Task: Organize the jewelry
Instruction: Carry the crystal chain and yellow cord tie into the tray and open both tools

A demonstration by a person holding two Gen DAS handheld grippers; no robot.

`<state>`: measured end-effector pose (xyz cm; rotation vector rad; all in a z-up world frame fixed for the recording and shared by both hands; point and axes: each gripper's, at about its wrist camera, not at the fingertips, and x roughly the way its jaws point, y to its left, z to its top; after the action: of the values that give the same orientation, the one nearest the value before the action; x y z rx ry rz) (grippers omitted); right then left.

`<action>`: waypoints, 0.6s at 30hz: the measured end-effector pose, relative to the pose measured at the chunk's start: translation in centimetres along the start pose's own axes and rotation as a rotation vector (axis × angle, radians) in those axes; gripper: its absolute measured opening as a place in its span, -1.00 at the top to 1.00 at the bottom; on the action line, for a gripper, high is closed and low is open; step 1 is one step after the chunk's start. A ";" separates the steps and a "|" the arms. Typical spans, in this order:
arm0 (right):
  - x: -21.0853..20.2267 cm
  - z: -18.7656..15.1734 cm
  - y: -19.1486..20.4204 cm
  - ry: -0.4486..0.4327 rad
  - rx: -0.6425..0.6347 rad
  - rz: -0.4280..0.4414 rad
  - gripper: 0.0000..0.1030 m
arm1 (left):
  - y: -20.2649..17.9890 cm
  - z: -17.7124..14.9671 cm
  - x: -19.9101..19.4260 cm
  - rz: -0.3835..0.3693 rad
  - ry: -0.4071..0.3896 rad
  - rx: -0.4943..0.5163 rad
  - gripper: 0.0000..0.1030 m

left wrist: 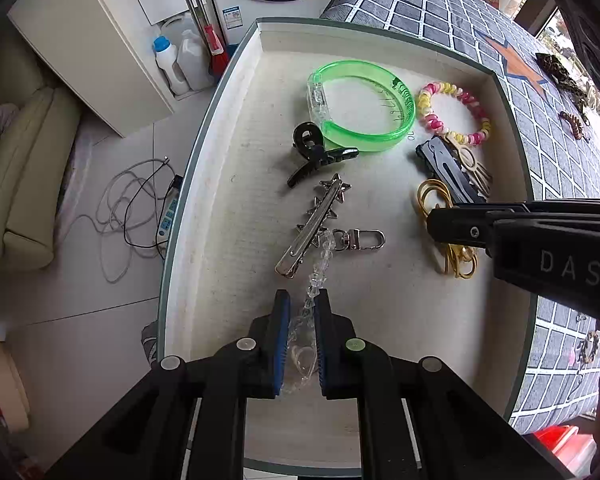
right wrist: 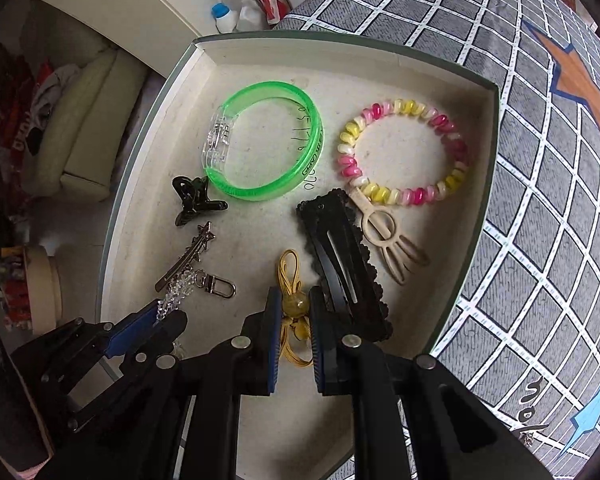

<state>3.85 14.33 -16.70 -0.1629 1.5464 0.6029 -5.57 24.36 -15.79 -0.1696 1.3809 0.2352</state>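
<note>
— Where's the clear bead chain [left wrist: 319, 276]?

— In the box lid [left wrist: 228, 184], pinched between the left gripper [left wrist: 302, 300] fingers, its clasp beside the star hair clip [left wrist: 314, 224].

— And the right gripper [right wrist: 295, 300]?

— Closed on the yellow cord charm [right wrist: 296, 304], near the black snap clip [right wrist: 348, 256].

My right gripper [left wrist: 440, 224] crosses the left wrist view and covers the middle of the yellow elastic cord with its amber bead [left wrist: 432, 196]. The clear crystal bead chain [left wrist: 318, 276] runs between my left gripper's blue pads [left wrist: 282, 332], its lower end lost there. Small dark trinkets on the grey checked cloth [left wrist: 572, 120] are too tiny to name. The handwriting beside the translucent green bangle [right wrist: 312, 148] I cannot read.
</note>
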 end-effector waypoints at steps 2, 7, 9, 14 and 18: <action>0.0 -0.1 0.0 0.002 -0.010 -0.004 0.72 | -0.2 0.1 0.0 0.008 0.003 0.006 0.63; 0.2 0.5 0.9 0.008 -0.012 0.007 0.32 | -0.6 0.2 -0.1 0.022 0.012 0.013 0.63; 0.1 0.6 1.3 -0.001 -0.014 0.003 0.19 | -0.7 0.2 -0.2 0.030 0.015 0.017 0.63; -1.0 0.7 0.8 -0.022 0.003 0.017 0.09 | -1.3 -0.1 -0.6 0.043 0.020 0.025 0.63; -2.6 1.0 0.4 -0.059 0.021 0.027 0.01 | -1.4 -0.2 -0.7 0.055 0.029 0.033 0.63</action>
<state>4.79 14.45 -14.09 -0.1070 1.5000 0.6075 -5.48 22.95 -15.14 -0.1077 1.4187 0.2564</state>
